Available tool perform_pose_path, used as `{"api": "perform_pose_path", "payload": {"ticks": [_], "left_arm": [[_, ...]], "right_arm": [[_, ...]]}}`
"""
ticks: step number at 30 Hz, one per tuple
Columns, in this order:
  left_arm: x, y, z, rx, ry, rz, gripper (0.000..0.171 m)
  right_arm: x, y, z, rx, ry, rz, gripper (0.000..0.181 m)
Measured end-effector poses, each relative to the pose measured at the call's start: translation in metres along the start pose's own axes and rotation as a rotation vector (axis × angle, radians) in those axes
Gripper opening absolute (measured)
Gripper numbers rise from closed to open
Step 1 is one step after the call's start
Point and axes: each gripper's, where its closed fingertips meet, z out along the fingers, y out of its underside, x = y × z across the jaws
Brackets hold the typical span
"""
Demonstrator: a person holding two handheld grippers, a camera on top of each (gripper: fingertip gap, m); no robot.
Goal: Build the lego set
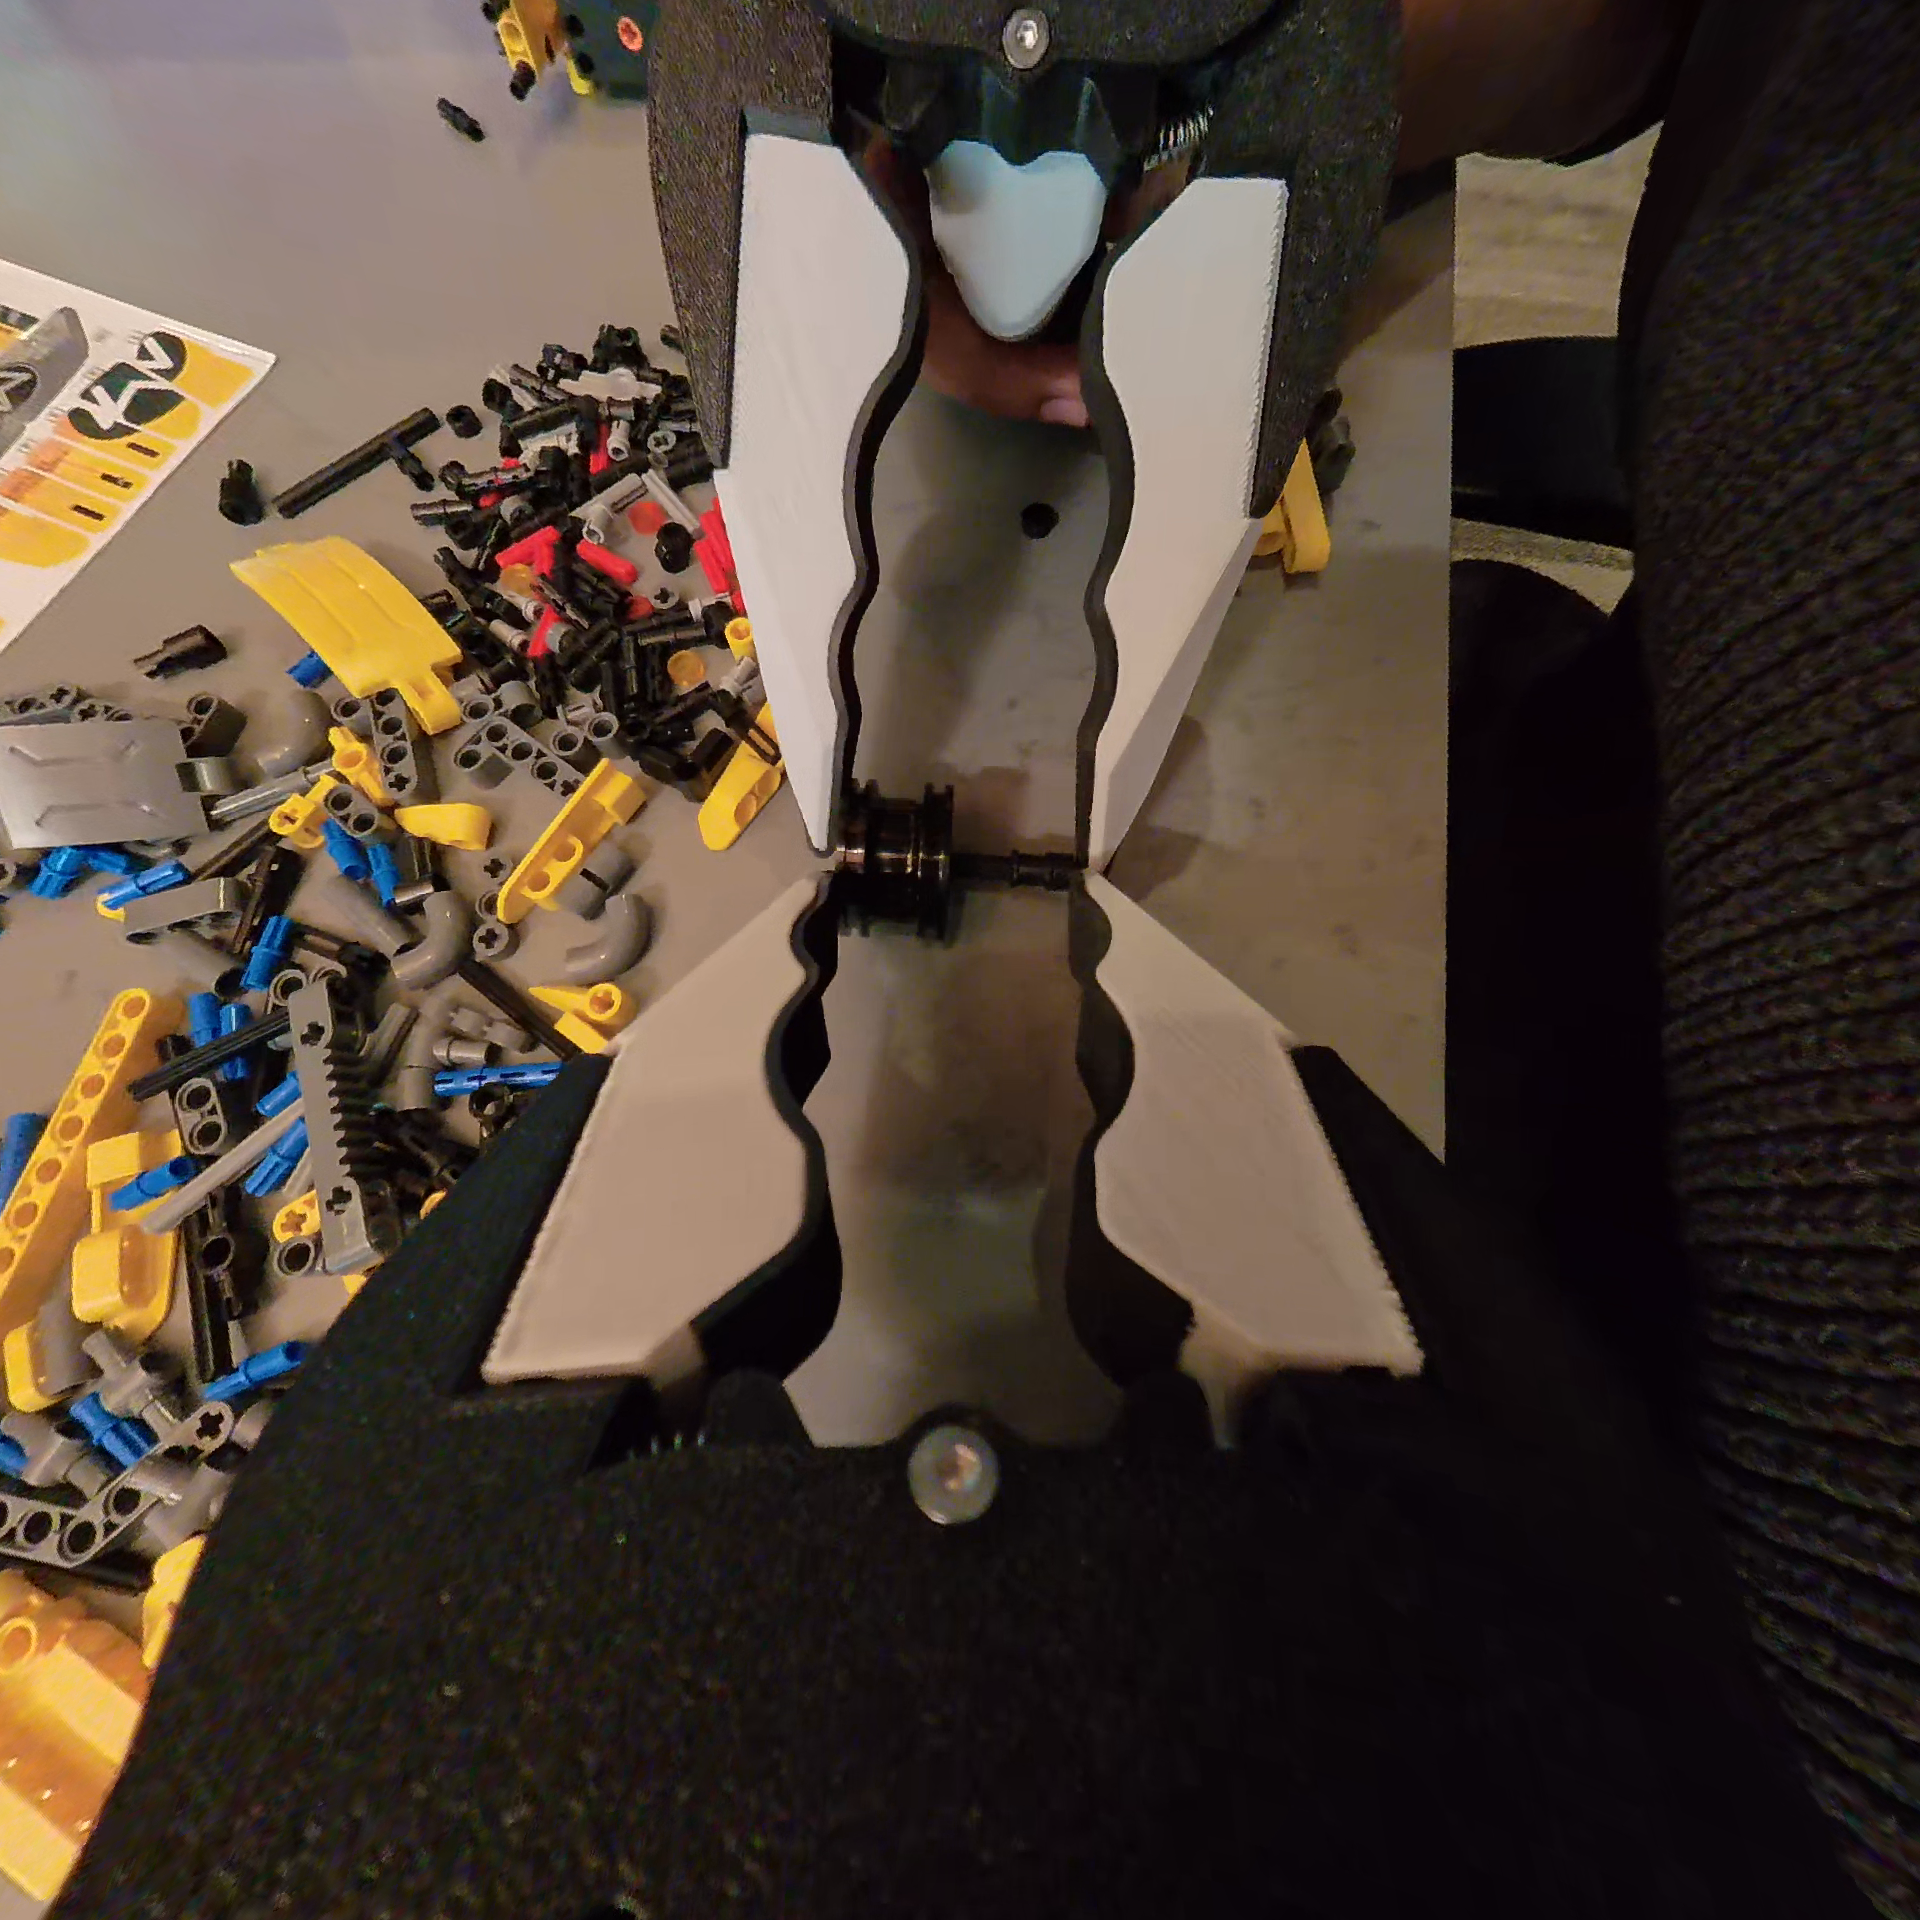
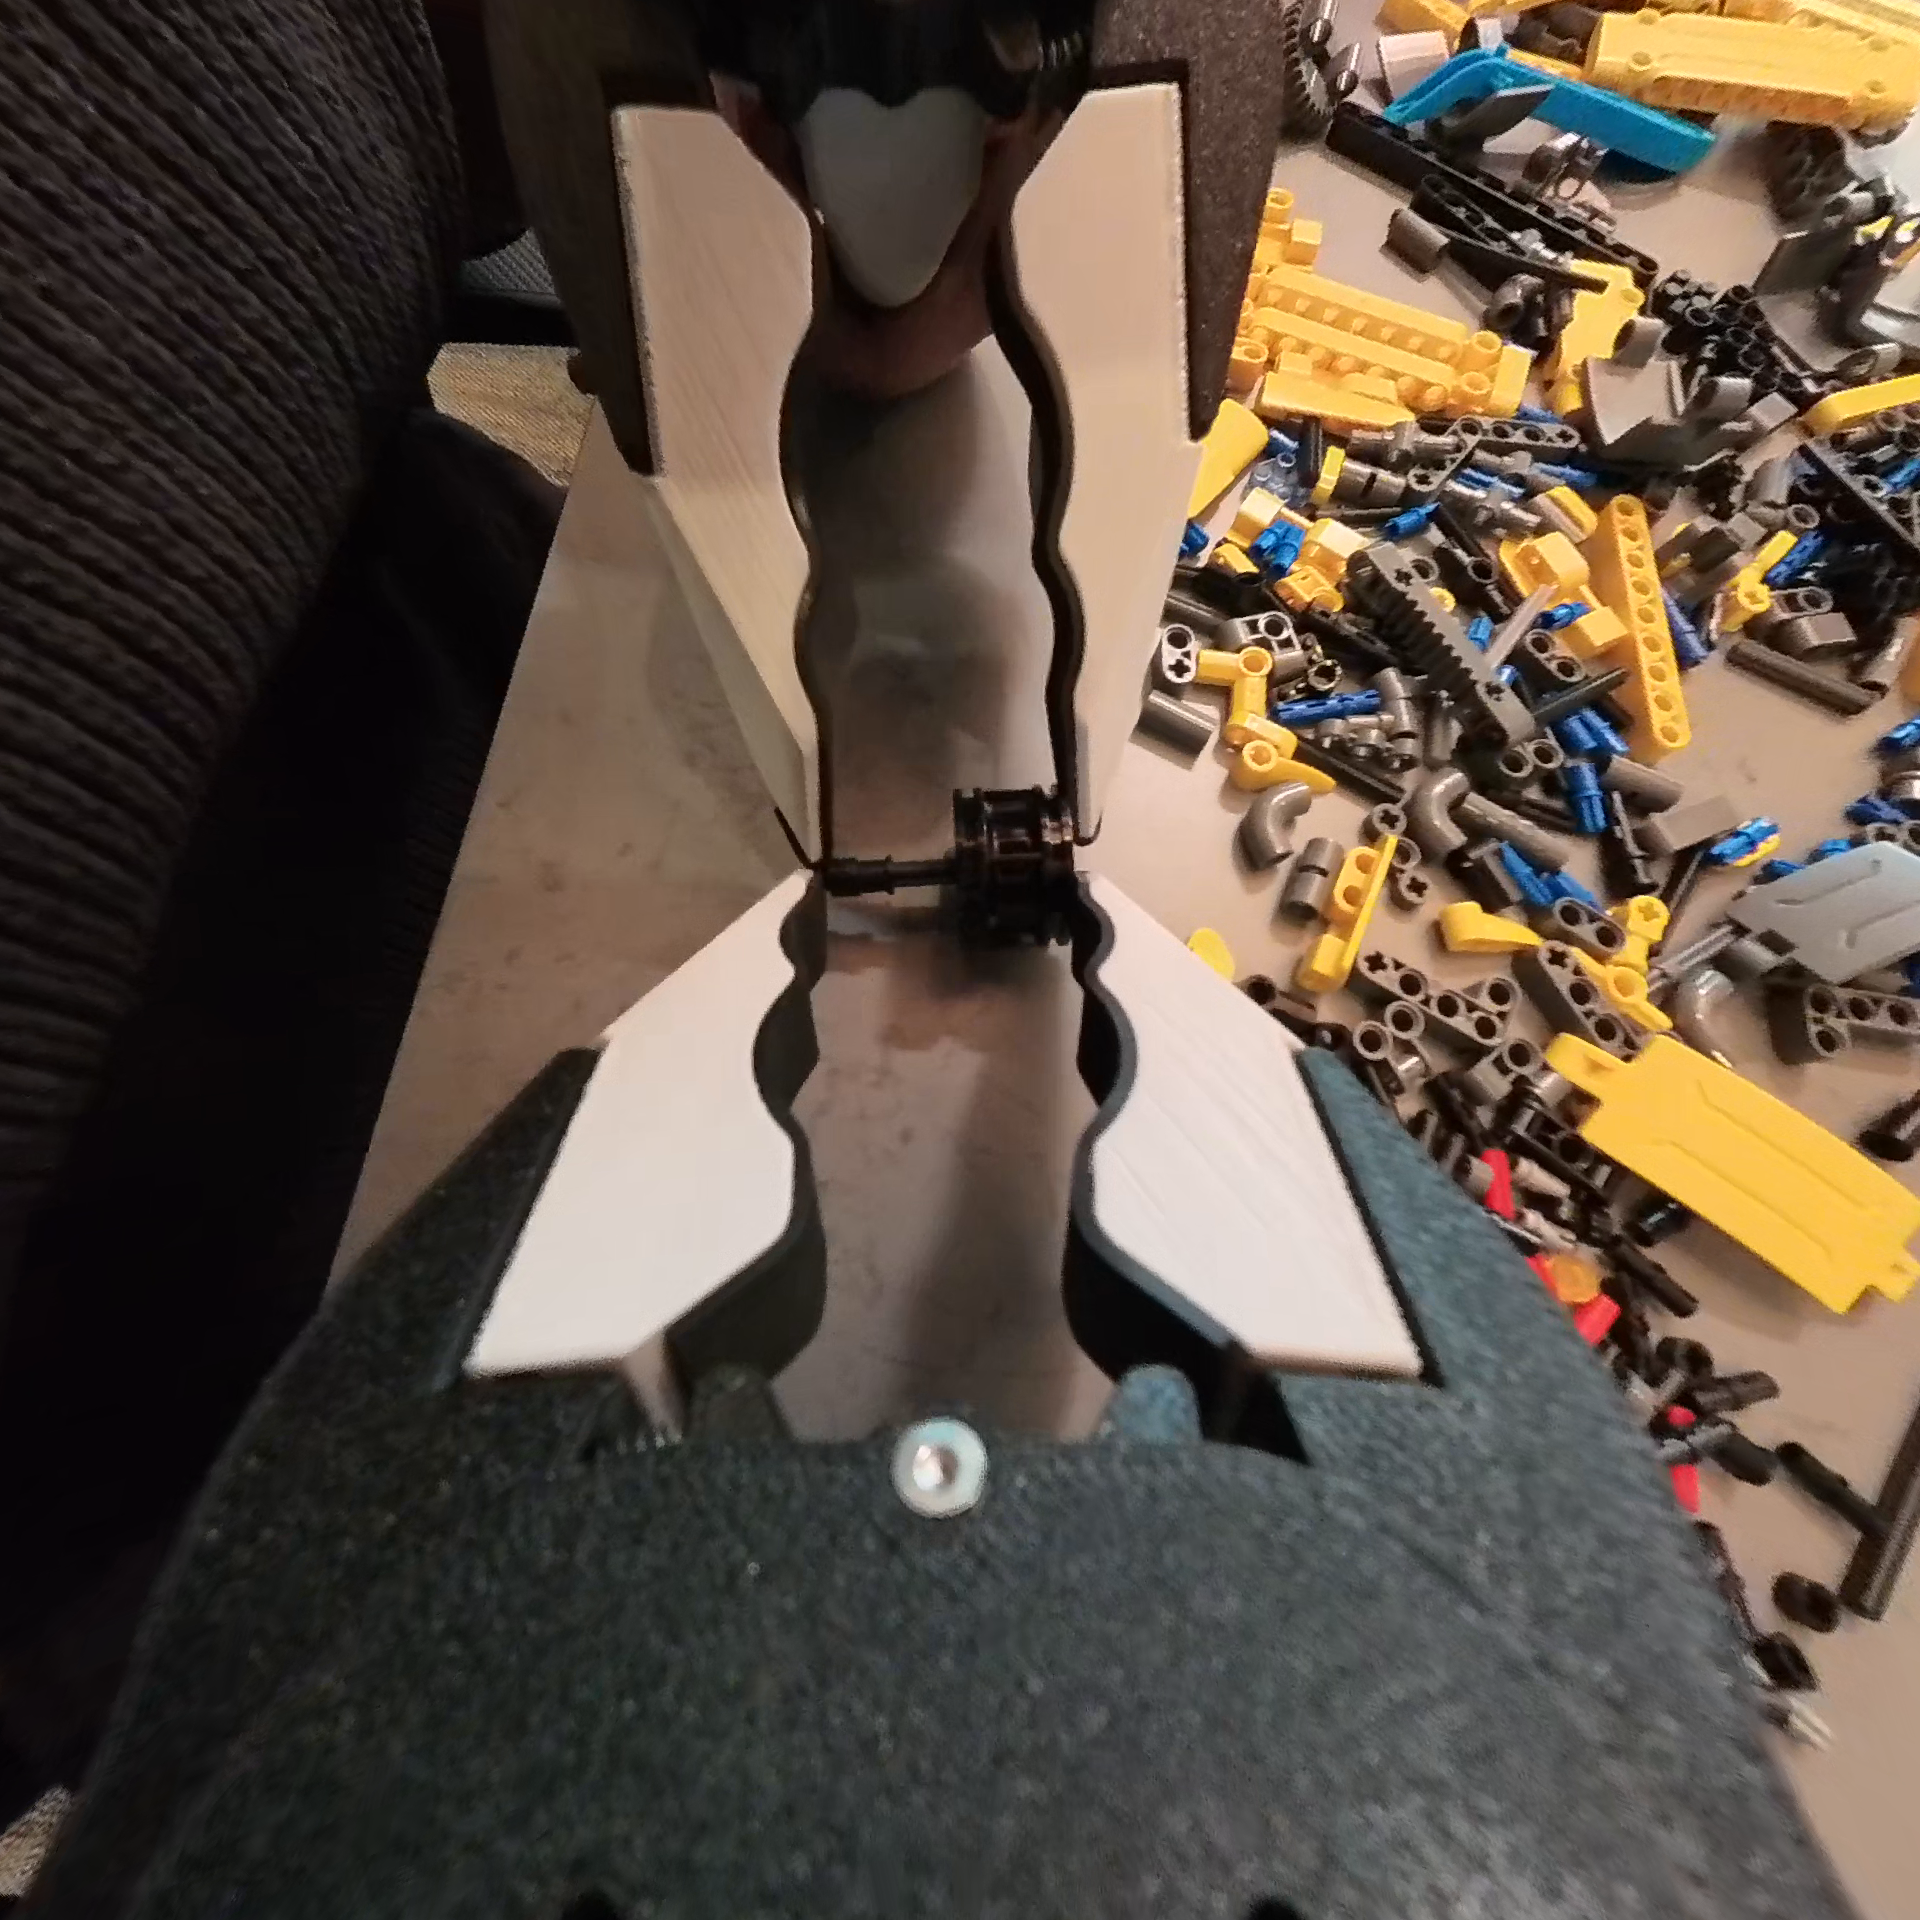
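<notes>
Small black ribbed plastic wheel hub on a black axle pin (image 1: 940,862) (image 2: 977,868), pinched end to end between left gripper (image 1: 945,883) and right gripper (image 2: 951,883), tips meeting above the grey table (image 1: 1278,831); loose bricks (image 1: 364,831) alongside.

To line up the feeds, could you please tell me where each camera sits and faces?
Left wrist view: on the left claw, looking along its fingers down at the table, meeting the right claw tip to tip; parts pile on its left, dark sleeve on its right.
Right wrist view: on the right claw, facing the left claw; pile on its right, sleeve on its left.
Shared: both claws, the black spool on its pin between their tips, the pile, the table.
</notes>
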Motion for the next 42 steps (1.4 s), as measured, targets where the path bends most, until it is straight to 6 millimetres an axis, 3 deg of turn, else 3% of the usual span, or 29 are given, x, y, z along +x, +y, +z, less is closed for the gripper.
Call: {"api": "perform_pose_path", "payload": {"ticks": [28,42], "left_arm": [[-0.0046,0.0002,0.0009,-0.007,-0.078,0.044,0.041],[-0.0088,-0.002,-0.0001,0.006,-0.104,0.043,0.028]], "right_arm": [[0.0036,0.0003,0.0014,-0.034,0.045,0.005,0.046],[0.0032,0.0006,0.0018,-0.037,0.042,0.009,0.044]]}}
